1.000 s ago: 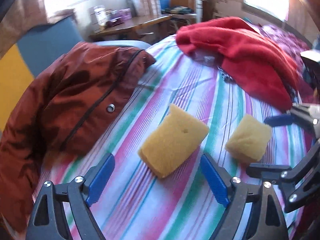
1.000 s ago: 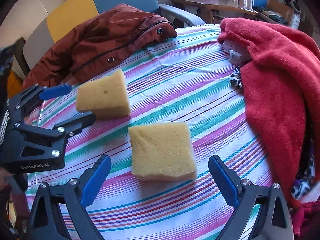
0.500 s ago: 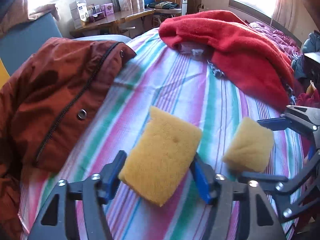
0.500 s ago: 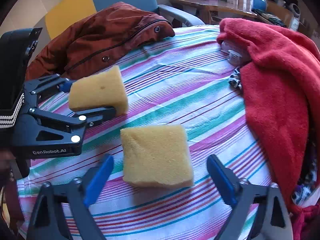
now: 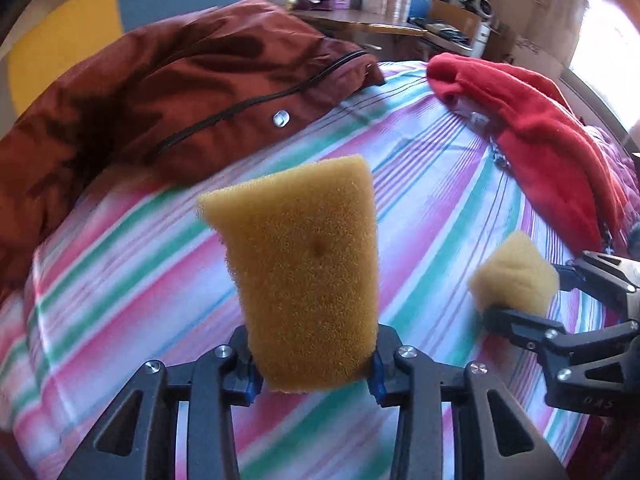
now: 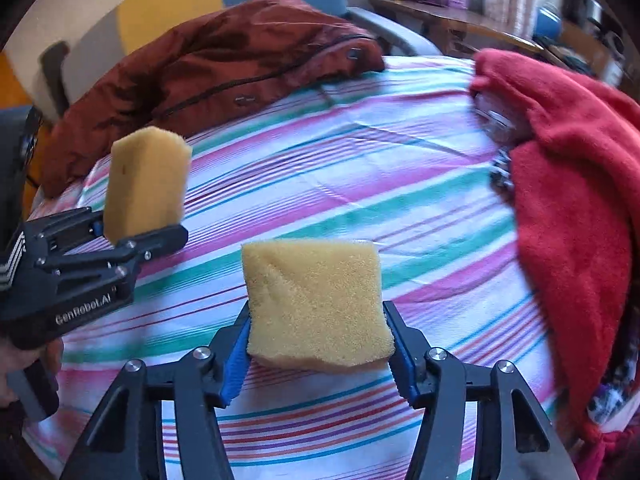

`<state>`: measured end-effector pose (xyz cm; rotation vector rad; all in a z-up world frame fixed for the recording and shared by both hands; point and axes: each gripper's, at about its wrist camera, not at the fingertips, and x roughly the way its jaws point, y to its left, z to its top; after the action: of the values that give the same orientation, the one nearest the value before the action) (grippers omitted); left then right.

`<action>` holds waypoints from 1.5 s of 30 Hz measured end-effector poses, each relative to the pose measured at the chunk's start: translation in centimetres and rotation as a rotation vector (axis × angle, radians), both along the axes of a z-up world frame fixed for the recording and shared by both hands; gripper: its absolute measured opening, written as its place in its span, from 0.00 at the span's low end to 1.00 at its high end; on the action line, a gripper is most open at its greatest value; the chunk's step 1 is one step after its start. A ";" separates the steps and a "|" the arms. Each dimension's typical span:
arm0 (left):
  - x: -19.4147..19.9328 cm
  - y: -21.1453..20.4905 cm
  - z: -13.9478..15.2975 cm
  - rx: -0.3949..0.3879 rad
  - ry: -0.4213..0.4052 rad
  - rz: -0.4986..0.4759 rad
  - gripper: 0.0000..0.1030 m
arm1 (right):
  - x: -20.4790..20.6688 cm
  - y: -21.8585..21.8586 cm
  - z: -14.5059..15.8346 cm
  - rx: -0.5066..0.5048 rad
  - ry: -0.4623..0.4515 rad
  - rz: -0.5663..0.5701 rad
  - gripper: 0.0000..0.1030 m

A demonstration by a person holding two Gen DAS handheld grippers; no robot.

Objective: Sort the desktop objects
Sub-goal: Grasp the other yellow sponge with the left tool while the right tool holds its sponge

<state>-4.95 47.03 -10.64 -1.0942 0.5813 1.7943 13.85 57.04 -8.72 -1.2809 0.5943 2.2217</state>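
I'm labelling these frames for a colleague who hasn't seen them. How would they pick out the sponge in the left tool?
Start at the striped tablecloth, with the rust-brown jacket at its far left. In front of the jacket, the left tool pinches the tall sponge. Unlike the squarer sponge in the right tool, it is longer, narrower and has a small dark dimple.

tall yellow sponge [image 5: 308, 280] upright, squarer sponge [image 6: 316, 304] flat

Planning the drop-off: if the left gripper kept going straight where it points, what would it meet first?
Probably the brown jacket beyond the striped cloth; depth is unclear. The left gripper holds a sponge.
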 end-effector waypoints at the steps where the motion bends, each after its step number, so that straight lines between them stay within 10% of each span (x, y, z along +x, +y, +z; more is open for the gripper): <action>1: 0.1 -1.0 0.2 0.001 -0.009 0.023 0.38 | -0.3 -0.4 -0.1 -0.006 -0.005 0.025 0.58; 15: 2.5 -12.8 1.2 -0.075 -0.140 0.286 0.39 | -3.6 -9.1 0.4 -0.031 0.021 0.478 0.58; 28: 2.7 -13.6 3.2 -0.017 -0.023 0.305 0.75 | -4.7 -9.8 -0.6 -0.042 -0.010 0.489 0.73; 45: 1.7 -11.6 1.2 -0.047 -0.014 0.273 0.41 | -3.5 -10.8 0.1 0.025 -0.011 0.515 0.60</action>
<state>-3.22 35.42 -9.43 -1.2665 0.4854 2.0122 10.33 46.22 -8.61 -1.5676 0.2440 2.6130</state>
